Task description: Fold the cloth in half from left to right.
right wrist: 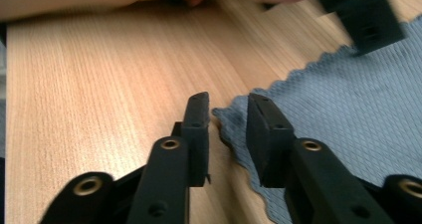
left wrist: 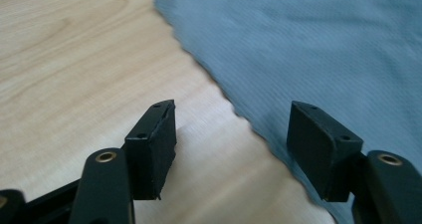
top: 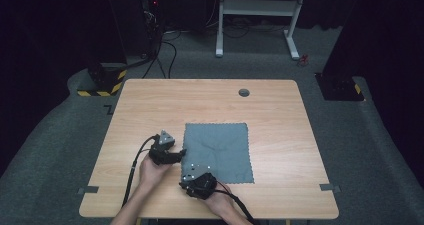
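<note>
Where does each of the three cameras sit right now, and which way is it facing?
High view: above the person's side, looking forward and down on the table and grey cloth; forearms enter from below.
Left gripper view: rides the left hand-held gripper, jaws apart astride the cloth's edge.
Right gripper view: rides the right hand-held gripper, jaws narrow at the cloth's near corner; a forearm crosses the top.
Shared: all show the cloth; the right gripper view also catches the left hand-held gripper.
</note>
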`<state>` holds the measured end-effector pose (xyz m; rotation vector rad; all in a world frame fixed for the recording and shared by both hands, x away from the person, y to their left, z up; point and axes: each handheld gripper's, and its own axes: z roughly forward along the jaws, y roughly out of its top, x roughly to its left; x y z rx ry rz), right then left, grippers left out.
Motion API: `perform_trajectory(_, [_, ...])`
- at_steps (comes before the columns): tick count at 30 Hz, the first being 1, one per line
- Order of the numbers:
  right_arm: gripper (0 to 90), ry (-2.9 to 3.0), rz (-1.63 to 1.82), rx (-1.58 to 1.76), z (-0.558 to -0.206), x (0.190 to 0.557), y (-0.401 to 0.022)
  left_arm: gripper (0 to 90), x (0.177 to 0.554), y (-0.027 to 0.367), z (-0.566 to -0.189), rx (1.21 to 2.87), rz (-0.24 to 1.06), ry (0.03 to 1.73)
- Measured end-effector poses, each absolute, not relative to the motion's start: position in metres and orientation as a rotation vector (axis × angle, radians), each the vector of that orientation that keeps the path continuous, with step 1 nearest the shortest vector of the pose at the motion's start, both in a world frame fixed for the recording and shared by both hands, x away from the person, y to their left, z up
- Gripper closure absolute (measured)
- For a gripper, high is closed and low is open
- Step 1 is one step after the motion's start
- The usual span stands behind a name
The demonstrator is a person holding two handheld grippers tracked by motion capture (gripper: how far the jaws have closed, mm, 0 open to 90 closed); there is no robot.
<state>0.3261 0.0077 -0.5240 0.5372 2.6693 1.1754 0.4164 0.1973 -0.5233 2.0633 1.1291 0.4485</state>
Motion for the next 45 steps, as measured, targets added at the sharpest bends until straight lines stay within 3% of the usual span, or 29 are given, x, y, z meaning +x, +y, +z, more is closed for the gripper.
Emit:
perform_trajectory(11, [68.6, 2.644, 1.148, 0.535, -0.525, 0.318, 0.013, 38.9, 0.483, 0.191, -0.520, 2.028, 0.476, 1.261])
perform_trajectory(22, [71.3, 2.635, 1.149, 0.549, -0.525, 0.317, 0.013, 43.0, 0.501, 0.179, -0.519, 2.015, 0.493, 1.295])
perform_trajectory(30, [77.6, 2.625, 1.143, 0.538, -0.525, 0.315, 0.014, 61.0, 0.504, 0.168, -0.521, 2.016, 0.528, 1.262])
perform_trajectory(35, [88.9, 2.594, 1.111, 0.548, -0.525, 0.314, 0.014, 79.0, 0.504, 0.165, -0.521, 2.012, 0.502, 1.247])
perform_trajectory(38, [89.6, 2.594, 1.109, 0.544, -0.525, 0.315, 0.014, 86.7, 0.507, 0.166, -0.521, 1.997, 0.475, 1.258])
perform_trajectory(45, [90.0, 2.588, 1.115, 0.541, -0.525, 0.314, 0.013, 89.6, 0.508, 0.170, -0.515, 1.963, 0.429, 1.276])
